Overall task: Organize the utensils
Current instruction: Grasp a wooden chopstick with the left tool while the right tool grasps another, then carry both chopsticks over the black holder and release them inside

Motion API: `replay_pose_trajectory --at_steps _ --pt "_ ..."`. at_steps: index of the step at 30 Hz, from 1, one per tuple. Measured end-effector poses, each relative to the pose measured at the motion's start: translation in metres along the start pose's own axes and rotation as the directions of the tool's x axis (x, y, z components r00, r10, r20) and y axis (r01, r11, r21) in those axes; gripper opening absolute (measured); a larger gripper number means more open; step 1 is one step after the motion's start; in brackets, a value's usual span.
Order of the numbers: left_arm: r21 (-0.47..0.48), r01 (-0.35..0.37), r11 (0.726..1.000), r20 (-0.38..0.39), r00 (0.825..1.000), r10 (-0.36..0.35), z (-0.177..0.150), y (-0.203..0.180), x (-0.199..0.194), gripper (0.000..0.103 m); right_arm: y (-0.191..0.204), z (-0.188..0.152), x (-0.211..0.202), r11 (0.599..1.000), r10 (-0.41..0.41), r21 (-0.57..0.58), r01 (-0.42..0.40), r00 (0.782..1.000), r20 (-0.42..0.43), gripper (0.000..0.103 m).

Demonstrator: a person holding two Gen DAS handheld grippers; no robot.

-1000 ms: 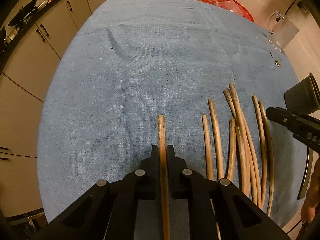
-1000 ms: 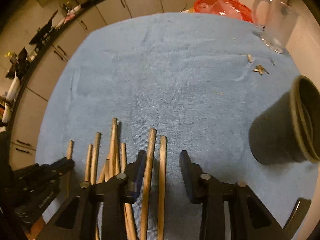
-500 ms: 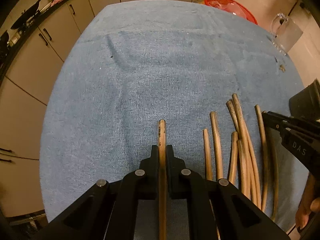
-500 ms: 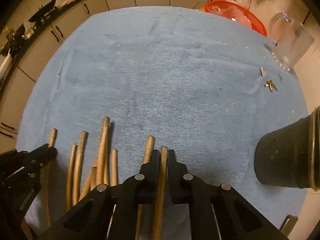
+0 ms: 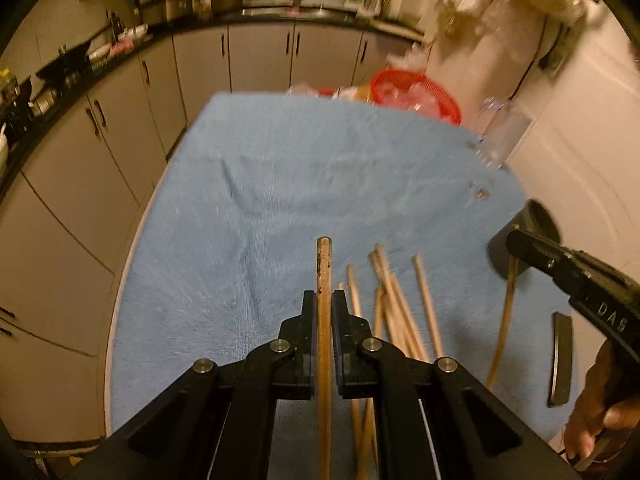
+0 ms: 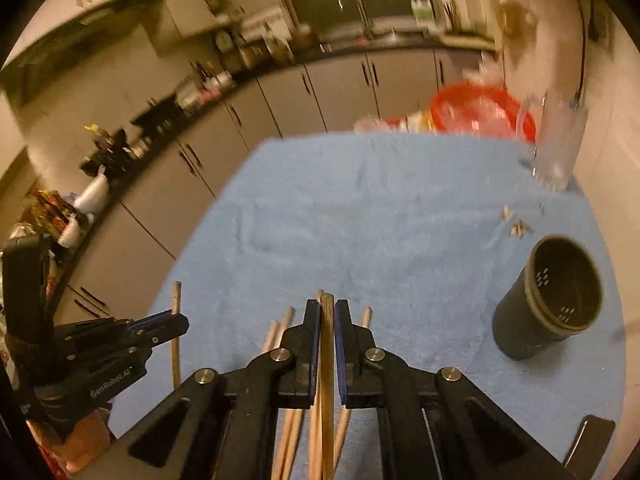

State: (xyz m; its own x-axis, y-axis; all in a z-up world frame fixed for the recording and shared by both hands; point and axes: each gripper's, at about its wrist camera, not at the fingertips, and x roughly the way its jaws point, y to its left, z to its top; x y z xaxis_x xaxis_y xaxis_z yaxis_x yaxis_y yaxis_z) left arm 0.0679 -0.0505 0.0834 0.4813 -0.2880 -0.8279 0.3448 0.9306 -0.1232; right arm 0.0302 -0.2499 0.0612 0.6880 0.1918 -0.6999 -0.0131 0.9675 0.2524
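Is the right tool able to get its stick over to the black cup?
Probably yes. The right tool is shut on a stick, and only bare blue cloth lies between it and the upright, open cup.

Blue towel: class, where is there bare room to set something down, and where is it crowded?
The blue towel lies bare from its far edge by the red basket and glass mug down to the chopsticks. The near edge is crowded: chopsticks, both grippers, and the black cup at right.

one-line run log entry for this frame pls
left gripper: shut on chopstick | right gripper: shut on chopstick | loose chopsticks: on blue towel | holder cup: upright, empty
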Motion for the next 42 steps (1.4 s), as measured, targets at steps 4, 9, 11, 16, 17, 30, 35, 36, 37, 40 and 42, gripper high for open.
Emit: replay_pose_trajectory --at_steps 4,9,11,16,17,30,35,36,37,40,42 --pt "0.018 0.014 1.0 0.066 0.998 -0.015 -0.002 -0.014 -0.032 0.007 0.009 -0.006 -0.034 1.0 -0.004 -0.017 0.006 0.995 0.095 0.007" --pt "0.041 0.016 0.999 0.113 0.993 -0.021 0.0 -0.021 -0.047 0.007 0.02 -0.008 -0.067 0.999 -0.02 -0.033 0.027 0.982 0.186 0.007" --pt "0.046 0.012 0.999 0.122 0.992 -0.018 0.001 -0.024 -0.051 0.007 0.018 -0.008 -0.074 1.0 -0.014 -0.02 0.018 0.98 0.2 0.007" --pt "0.057 0.01 0.998 0.135 0.991 -0.017 0.003 -0.03 -0.055 0.007 0.007 -0.007 -0.087 1.0 -0.009 0.011 0.007 0.973 0.23 0.007" --pt "0.058 0.008 0.998 0.137 0.99 -0.016 0.004 -0.032 -0.055 0.007 0.006 -0.007 -0.089 1.0 -0.008 0.012 0.006 0.972 0.233 0.007" --pt "0.084 0.006 0.996 0.165 0.986 -0.02 0.021 -0.057 -0.067 0.007 -0.018 0.001 -0.117 0.999 0.002 0.05 -0.017 0.955 0.295 0.007" --pt "0.102 0.015 0.995 0.172 0.984 -0.033 0.032 -0.074 -0.071 0.007 -0.032 0.008 -0.133 0.997 -0.007 0.074 -0.019 0.942 0.335 0.007" --pt "0.106 0.019 0.994 0.173 0.984 -0.038 0.035 -0.079 -0.071 0.007 -0.035 0.01 -0.136 0.997 -0.011 0.077 -0.016 0.94 0.341 0.007" --pt "0.111 0.023 0.994 0.174 0.984 -0.042 0.038 -0.084 -0.072 0.007 -0.038 0.012 -0.139 0.997 -0.016 0.082 -0.014 0.938 0.346 0.007" --pt "0.13 0.04 0.991 0.175 0.983 -0.063 0.05 -0.101 -0.073 0.007 -0.054 0.019 -0.149 0.994 -0.033 0.107 -0.007 0.93 0.367 0.007" --pt "0.147 0.063 0.987 0.173 0.981 -0.089 0.06 -0.116 -0.073 0.007 -0.064 0.025 -0.156 0.991 -0.051 0.131 0.0 0.921 0.387 0.007"
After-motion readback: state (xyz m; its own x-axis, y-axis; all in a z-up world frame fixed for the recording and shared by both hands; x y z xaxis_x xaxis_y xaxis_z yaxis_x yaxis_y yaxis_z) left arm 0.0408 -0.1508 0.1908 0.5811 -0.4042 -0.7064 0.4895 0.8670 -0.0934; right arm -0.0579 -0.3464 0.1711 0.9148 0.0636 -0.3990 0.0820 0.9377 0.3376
